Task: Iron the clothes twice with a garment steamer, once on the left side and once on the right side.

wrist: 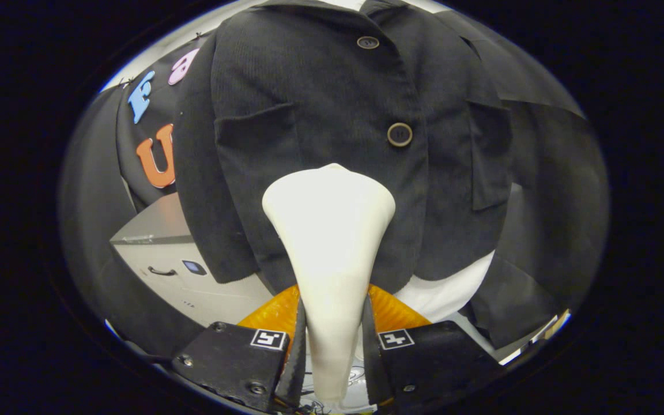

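Nearest to me, the tongs (pixel 332 369) were clamped on the narrow handle of the garment steamer (pixel 329 242), one finger pressing each side of it. Each finger block carried a small square black-and-white marker (pixel 268 339) on its top face; these were coded patterns, not writing I could read. From the fingers the steamer rose straight toward twelve o'clock, widening into a broad, pale, rounded head. That head sat against the lower front of the jacket (pixel 320 115), just below the lower button (pixel 399 134) and slightly toward its nine o'clock side.

The jacket was dark, finely ribbed cloth, hanging upright and buttoned. A second button (pixel 368 42) showed higher up, near the collar. A pocket flap (pixel 254 124) lay at nine o'clock from the lower button and another pocket at three o'clock. Under the hem, a white garment (pixel 444 291) showed at about five o'clock from the steamer head.

Behind the fingers, something orange and ribbed (pixel 392 311) showed on both sides of the handle; I could not tell what it was.

Farther back, at eight o'clock from the steamer head, stood a pale grey cabinet (pixel 165 253) with a dark curved handle and a small dark panel beside it, too small for any label to be read. The black cloth wall (pixel 545 190) closed the booth behind everything.
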The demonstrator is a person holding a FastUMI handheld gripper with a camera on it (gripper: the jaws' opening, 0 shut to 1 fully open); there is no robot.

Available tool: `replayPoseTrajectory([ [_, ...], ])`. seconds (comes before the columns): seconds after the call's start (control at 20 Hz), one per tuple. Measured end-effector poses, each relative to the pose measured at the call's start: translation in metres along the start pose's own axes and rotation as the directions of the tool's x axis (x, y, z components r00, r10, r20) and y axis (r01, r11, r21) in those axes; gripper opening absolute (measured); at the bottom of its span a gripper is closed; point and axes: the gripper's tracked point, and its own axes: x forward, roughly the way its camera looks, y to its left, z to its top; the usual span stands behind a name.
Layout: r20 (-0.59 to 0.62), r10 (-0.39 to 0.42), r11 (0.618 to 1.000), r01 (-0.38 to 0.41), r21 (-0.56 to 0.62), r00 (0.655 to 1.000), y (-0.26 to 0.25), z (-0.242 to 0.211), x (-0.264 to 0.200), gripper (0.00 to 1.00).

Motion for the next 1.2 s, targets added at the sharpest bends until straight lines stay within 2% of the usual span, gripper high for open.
replayPoseTrajectory([
  [0.3,-0.043,0.000,1.000,-0.001,-0.017,0.999,0.001,-0.024,0.006,0.45],
  [0.8,-0.126,0.083,0.997,-0.083,0.006,0.988,-0.018,-0.062,0.006,0.45],
  [0.95,-0.082,0.079,0.996,-0.074,0.053,0.994,-0.035,-0.045,-0.019,0.45],
  [1.2,0.058,0.011,0.993,-0.018,0.120,0.998,-0.086,0.017,-0.089,0.45],
])
